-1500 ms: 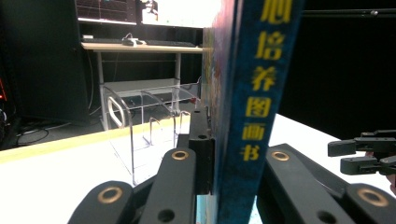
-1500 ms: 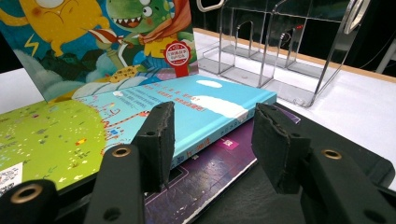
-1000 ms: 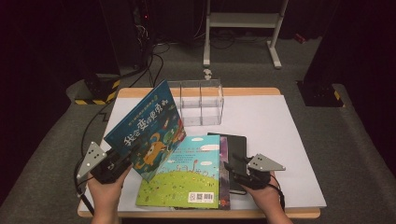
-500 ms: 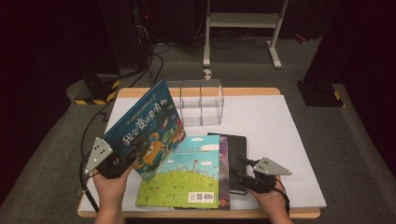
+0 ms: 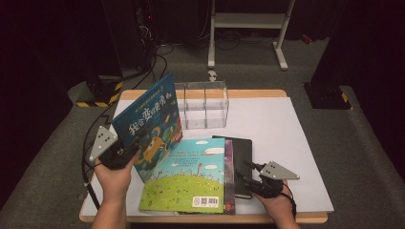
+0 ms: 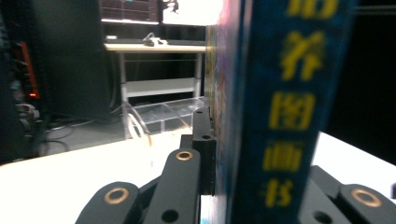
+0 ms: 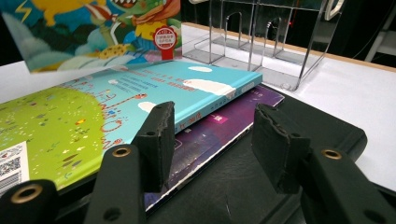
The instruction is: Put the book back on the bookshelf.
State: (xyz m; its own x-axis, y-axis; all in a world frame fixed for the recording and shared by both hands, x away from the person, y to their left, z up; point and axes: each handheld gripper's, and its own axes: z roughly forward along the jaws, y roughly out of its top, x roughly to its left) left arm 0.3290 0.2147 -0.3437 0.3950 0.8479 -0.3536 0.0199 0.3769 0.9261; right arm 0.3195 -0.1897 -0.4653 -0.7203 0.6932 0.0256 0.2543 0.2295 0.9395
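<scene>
Left gripper [image 5: 125, 153] has just squeezed tighter, jaws pinching lower spine edge of blue hardcover picture book [image 5: 150, 125]; book now raised higher than a second ago, tilted upright, clear of stack.

Right of it: three flat books — green-and-blue picture book [image 5: 188, 176] on purple book [image 5: 230, 162] on black notebook [image 5: 242, 152].

One clear acrylic divider rack [image 5: 204, 104] beyond.

Right gripper [image 5: 247, 177] unmoved, jaws spread, empty, over notebook edge.
</scene>
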